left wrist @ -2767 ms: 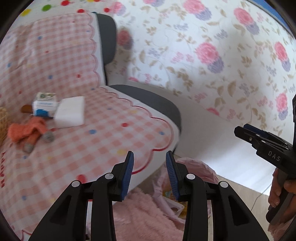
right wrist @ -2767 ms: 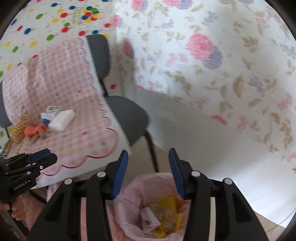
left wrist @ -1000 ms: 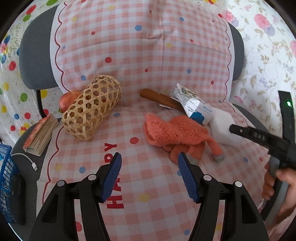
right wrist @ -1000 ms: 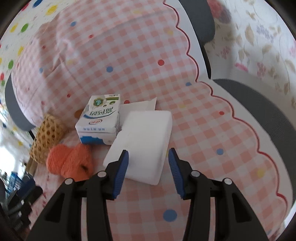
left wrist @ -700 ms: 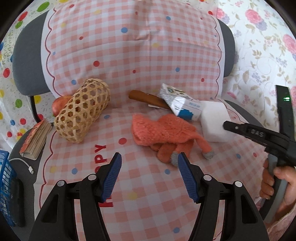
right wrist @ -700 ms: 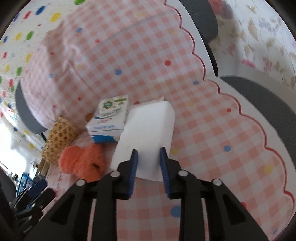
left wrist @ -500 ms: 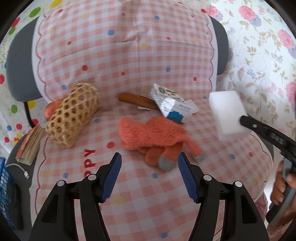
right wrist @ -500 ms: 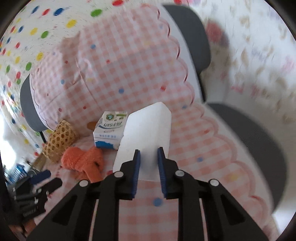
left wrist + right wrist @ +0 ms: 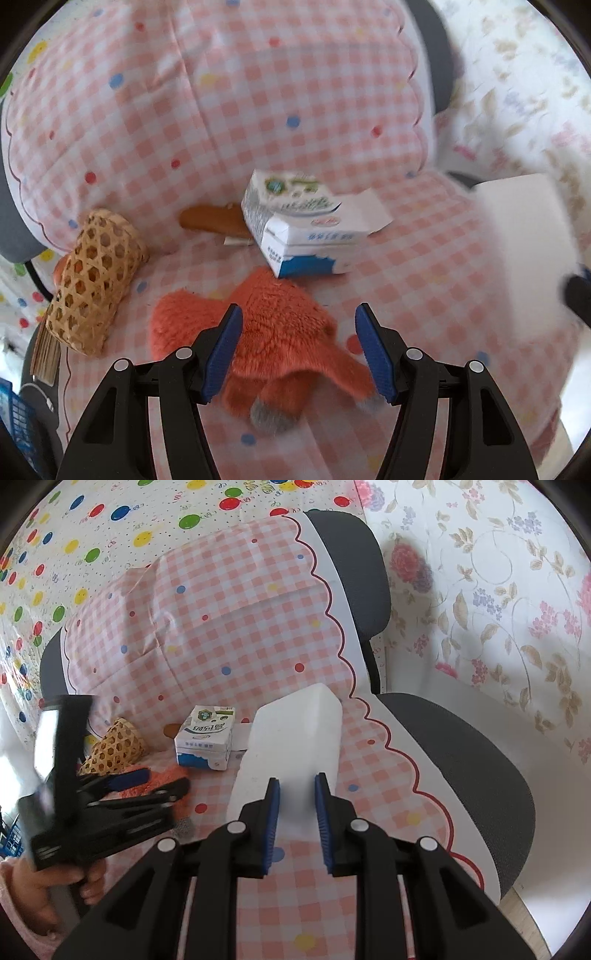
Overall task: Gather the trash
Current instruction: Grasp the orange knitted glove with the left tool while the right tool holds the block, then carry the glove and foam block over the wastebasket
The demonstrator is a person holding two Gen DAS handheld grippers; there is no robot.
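Pink checked cloth (image 9: 229,627) covers the chair, and above it the white foam block (image 9: 295,738) is clamped between the jaws of the right gripper (image 9: 296,823). Beyond and left of these jaws lies the milk carton (image 9: 295,229). The left gripper (image 9: 299,350) has its jaws apart, over the orange plush toy (image 9: 280,332); a woven basket (image 9: 92,280) lies to their left.

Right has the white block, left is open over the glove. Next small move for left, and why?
Probably lower the left gripper and close on the orange glove. Its jaws are open and straddle the glove, which lies loose on the checked cover. The right gripper is already shut on the white foam block, lifted off the seat.
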